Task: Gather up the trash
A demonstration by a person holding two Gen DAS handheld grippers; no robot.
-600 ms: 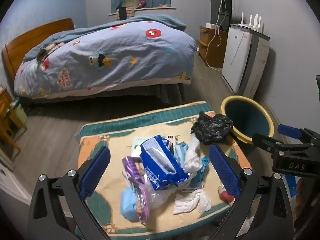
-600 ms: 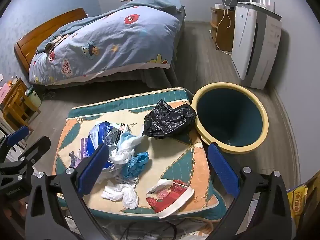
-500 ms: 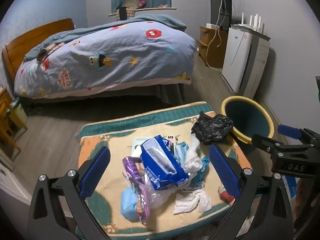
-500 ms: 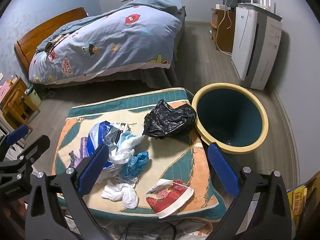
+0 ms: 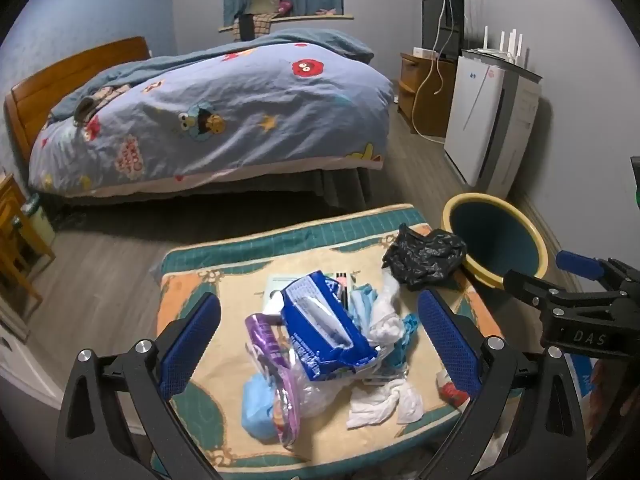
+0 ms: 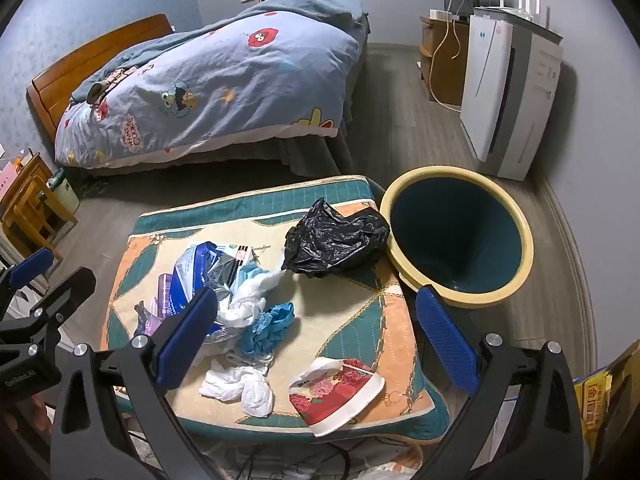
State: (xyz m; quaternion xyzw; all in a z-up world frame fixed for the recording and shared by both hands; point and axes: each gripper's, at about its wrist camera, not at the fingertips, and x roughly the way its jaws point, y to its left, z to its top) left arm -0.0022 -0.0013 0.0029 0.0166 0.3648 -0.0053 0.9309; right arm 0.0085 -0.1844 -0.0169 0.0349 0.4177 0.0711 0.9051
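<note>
A pile of trash lies on a patterned cushion (image 5: 188,292): a blue wrapper (image 5: 320,328), a purple packet (image 5: 272,364), white tissues (image 5: 384,404), a blue glove (image 6: 268,324), a red flowered paper cup (image 6: 336,392) and a crumpled black plastic bag (image 6: 336,240). A yellow-rimmed bin (image 6: 460,236) stands on the floor right of the cushion, beside the black bag. My left gripper (image 5: 320,344) is open and empty, hovering over the pile. My right gripper (image 6: 316,340) is open and empty, above the cushion's near right part.
A bed with a blue cartoon duvet (image 5: 224,112) fills the room's far left. A white air purifier (image 5: 488,120) and a wooden cabinet (image 5: 424,92) stand along the right wall. Wooden furniture (image 5: 16,240) stands at the left. Grey floor lies between bed and cushion.
</note>
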